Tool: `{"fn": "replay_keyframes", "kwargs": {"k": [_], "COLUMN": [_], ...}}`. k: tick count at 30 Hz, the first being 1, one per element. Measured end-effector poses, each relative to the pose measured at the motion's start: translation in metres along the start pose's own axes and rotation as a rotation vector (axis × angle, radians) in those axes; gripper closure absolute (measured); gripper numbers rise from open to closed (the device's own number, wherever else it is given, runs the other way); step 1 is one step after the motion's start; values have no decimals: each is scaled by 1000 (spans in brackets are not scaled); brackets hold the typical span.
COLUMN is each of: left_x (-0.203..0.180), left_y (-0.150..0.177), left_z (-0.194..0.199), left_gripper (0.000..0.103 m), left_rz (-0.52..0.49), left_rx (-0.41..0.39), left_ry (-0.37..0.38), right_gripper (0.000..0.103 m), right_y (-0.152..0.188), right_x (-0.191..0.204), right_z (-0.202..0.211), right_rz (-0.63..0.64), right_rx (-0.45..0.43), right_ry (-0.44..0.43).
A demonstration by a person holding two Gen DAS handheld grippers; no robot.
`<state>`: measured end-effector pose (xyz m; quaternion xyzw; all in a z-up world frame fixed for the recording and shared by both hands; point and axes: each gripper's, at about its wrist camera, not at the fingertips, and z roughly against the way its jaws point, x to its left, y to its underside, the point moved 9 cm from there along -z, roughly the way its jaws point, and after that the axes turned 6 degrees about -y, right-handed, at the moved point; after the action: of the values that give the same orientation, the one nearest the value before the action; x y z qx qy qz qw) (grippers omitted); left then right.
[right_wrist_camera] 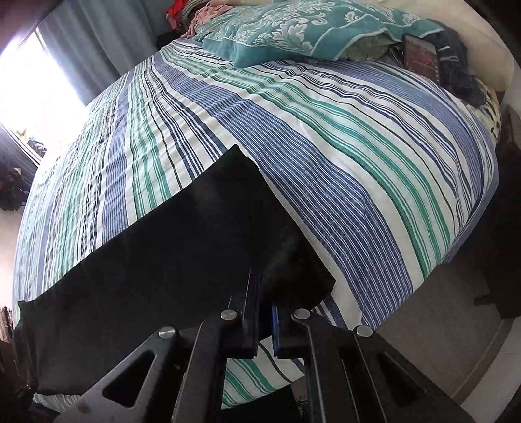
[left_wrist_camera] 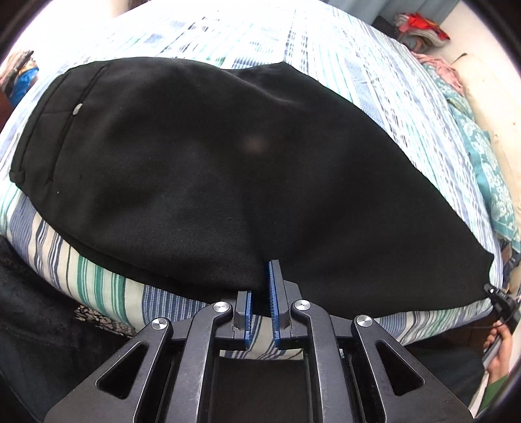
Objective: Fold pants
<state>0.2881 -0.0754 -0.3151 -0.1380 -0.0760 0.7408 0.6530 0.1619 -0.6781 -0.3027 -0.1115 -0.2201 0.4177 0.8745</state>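
I see black pants (left_wrist_camera: 211,156) lying flat on a bed with a striped sheet (left_wrist_camera: 342,65). The stripes are blue, green and white. The pants look folded along their length, so one leg lies on the other. The waist end, with a small pale button (left_wrist_camera: 78,109) on a pocket, is at the left in my left view. The leg end reaches far to the right, close to the edge of the bed.

My left claw (left_wrist_camera: 262,289) points down at the near edge of the pants. Its blue pads (left_wrist_camera: 273,293) are a little apart. The black cloth edge sits between them at the tips, but I cannot tell if they press on it.

My right claw (right_wrist_camera: 265,293) is at the end of the pant legs (right_wrist_camera: 182,247). Its two sides are pressed close together and pinch the corner of the black cloth, which bunches up a bit right there. In my left view I can see that claw (left_wrist_camera: 501,301) far at the right, at the tip of the legs, with a hand (left_wrist_camera: 499,351) below it.

A teal pillow with white flowers (right_wrist_camera: 293,29) lies at the head of the bed. A dark phone (right_wrist_camera: 421,58) lies beside it. Some clothes (left_wrist_camera: 420,26) are piled past the bed. Bright light comes from a window (right_wrist_camera: 35,71) with a curtain (right_wrist_camera: 107,35).
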Motion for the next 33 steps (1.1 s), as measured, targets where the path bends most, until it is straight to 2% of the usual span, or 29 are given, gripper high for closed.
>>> {"fn": "replay_keyframes", "kwargs": {"k": [1,2,3,4,5,7,9,12,13,15,17,18,19,21,22,25,27,28,29,31,32,33], "left_x": [0,2,5,6,13,29,50,72,75,73,72,74,75,82,91,111,131,139,145,144,138,130], "left_y": [1,2,4,4,8,20,27,2,-14,-46,-67,-72,-73,-55,-49,-15,-1,5,6,-2,-6,-10], "left_z": [-2,-2,-2,1,6,18,39,73,80,79,64,51,38,-1,-10,-1,-5,-8,-5,13,26,41], "left_gripper": [87,77,61,53,47,47,48,47,45,33,33,37,44,92,93,93,93,93,93,86,68,44], "left_rz": [1,2,1,-1,-4,-5,24,1,-26,-71,-116,-143,-173,-226,-225,-264,-224,-188,-146,-88,-81,-82], "left_rx": [9,23,35,40,40,53,25,-124,-177,-242,-286,-291,-269,-108,-53,-81,-21,5,6,-41,-89,-146], "left_ry": [-3,-3,-8,-15,-20,-21,-22,-82,-108,-132,-164,-197,-233,-350,-392,-508,-492,-468,-446,-392,-365,-348], "right_gripper": [91,79,56,47,36,27,27,23,20,18,18,18,18,18,18,18,16,9,2,0,0,0], "right_y": [-1,-1,-1,-2,-2,-3,-4,-3,-1,5,17,23,30,49,59,100,129,139,145,148,148,147], "right_x": [0,0,1,2,5,7,8,23,33,63,105,128,151,195,215,255,267,270,273,275,274,271], "right_z": [1,3,6,10,16,32,54,84,90,92,81,72,63,42,31,-5,-27,-34,-35,-39,-40,-40], "right_rz": [7,4,-7,-20,-29,-16,20,62,71,95,131,151,171,219,242,313,375,423,478,495,480,472], "right_rx": [-3,-8,-13,-23,-40,-83,-147,-236,-254,-268,-241,-219,-196,-160,-138,-52,4,2,-24,-13,-13,-13], "right_ry": [13,16,6,-19,-53,-13,44,92,81,33,-46,-88,-125,-180,-204,-220,-196,-153,-122,-101,-111,-124]}}
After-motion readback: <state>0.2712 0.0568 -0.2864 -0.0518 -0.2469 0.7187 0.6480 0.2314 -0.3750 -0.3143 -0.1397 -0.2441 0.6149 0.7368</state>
